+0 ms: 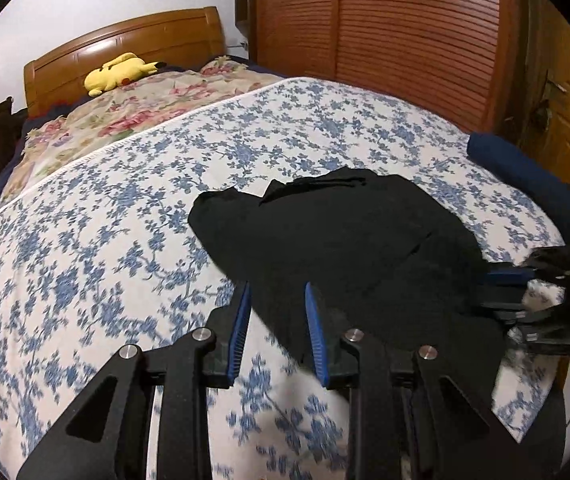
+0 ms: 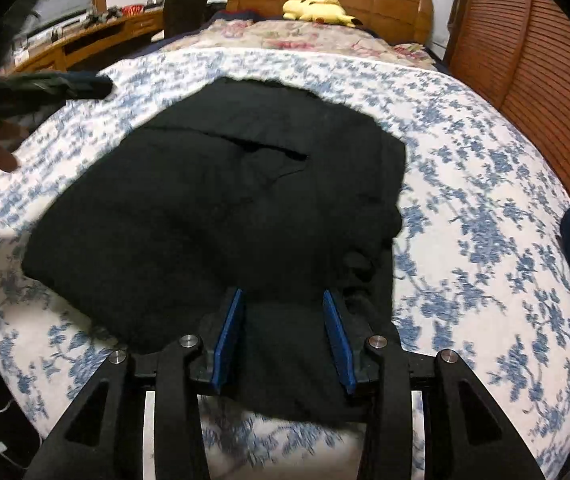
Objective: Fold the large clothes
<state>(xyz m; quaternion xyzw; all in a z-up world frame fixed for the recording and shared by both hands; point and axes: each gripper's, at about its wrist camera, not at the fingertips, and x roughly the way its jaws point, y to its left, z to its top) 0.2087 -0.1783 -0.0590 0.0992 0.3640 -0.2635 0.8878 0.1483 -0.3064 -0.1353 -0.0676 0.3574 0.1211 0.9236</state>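
Note:
A black garment (image 1: 345, 240) lies partly folded on the bed's blue-flowered sheet (image 1: 105, 240). My left gripper (image 1: 277, 296) is open over the garment's near left edge, with nothing between its blue pads. My right gripper (image 2: 283, 300) is open above the garment (image 2: 225, 200) at its near edge, holding nothing. The right gripper also shows in the left wrist view (image 1: 501, 292) at the garment's right side. The left gripper shows blurred at the far left of the right wrist view (image 2: 45, 88).
A folded dark blue cloth (image 1: 517, 168) lies at the bed's right edge. A yellow plush toy (image 1: 119, 72) sits by the wooden headboard (image 1: 125, 40) on a pink-flowered cover. A slatted wooden wardrobe (image 1: 405, 32) stands along the right. A desk (image 2: 85, 36) stands left of the bed.

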